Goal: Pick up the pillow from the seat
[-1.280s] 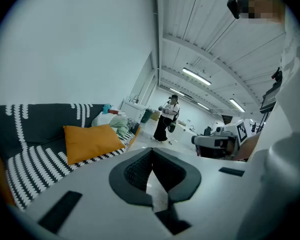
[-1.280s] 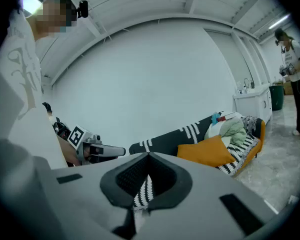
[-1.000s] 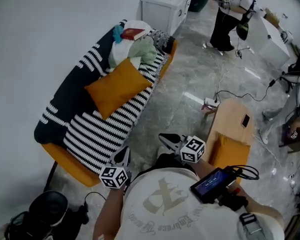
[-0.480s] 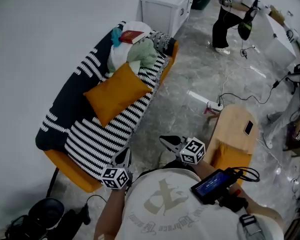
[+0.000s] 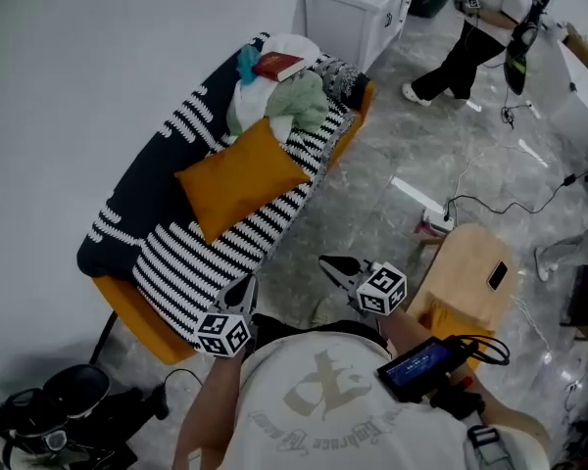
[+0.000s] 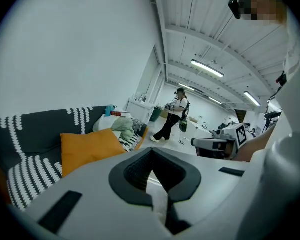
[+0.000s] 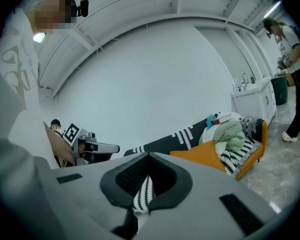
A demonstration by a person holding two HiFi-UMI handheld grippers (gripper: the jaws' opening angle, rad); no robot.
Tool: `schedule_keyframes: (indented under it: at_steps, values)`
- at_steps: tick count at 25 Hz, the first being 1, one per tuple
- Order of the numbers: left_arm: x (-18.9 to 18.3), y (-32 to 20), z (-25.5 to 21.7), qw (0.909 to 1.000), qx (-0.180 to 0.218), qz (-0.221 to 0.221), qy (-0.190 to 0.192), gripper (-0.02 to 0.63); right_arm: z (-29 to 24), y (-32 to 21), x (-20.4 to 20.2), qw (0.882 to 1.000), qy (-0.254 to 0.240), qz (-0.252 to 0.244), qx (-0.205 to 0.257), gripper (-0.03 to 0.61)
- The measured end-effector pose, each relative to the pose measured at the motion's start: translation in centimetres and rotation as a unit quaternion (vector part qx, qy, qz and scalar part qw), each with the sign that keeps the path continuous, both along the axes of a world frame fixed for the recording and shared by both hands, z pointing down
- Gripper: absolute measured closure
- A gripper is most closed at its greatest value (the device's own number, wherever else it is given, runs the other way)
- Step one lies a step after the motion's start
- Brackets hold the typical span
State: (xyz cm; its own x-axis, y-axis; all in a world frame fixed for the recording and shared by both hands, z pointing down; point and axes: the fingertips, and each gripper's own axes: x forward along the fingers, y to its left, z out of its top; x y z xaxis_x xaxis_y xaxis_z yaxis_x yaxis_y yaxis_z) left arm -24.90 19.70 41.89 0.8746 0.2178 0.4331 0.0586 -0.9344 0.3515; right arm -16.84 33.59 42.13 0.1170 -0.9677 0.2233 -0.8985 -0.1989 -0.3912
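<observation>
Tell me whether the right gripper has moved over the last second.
Yes. Against the round wooden stool, the right gripper has advanced up the head view, drawing further alongside the stool's seat.

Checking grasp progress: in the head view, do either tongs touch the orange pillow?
No: the orange pillow lies on the sofa, apart from the left tongs and right tongs.

The left gripper [image 6: 151,156] hides the orange pillow's [image 6: 87,146] lower edge in its own view. The head view's top edge cuts off the far person's [image 5: 465,57] head. The red book's [image 5: 279,66] cover is too small to read.
</observation>
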Motion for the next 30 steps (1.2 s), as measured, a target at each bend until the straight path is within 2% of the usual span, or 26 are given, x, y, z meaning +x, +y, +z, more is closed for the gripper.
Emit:
schedule_keyframes:
  at_steps: [8, 17, 22, 30]
  values:
    - [1.8, -2.7, -0.7, 0.9997, 0.011, -0.023, -0.001, 0.604, 0.5, -1.7, 2.4, 1.0, -0.007, -0.008, 0.004, 0.565]
    - [4.7, -6.0, 0.7, 0.9997, -0.008, -0.025, 0.001, 0.604, 0.4, -5.1, 4.9, 1.0, -0.001, -0.011, -0.015, 0.565]
    - [7.5, -9.1, 1.1, 0.9999, -0.01, -0.012, 0.0, 0.604, 0.8, -7.9, 7.9, 1.0, -0.003, -0.001, -0.03, 0.565]
    - [10.4, -16.1, 1.6, 0.9997, -0.017, -0.017, 0.004, 0.604, 0.8, -15.1, 11.5, 0.999, 0.009, -0.016, -0.046, 0.565]
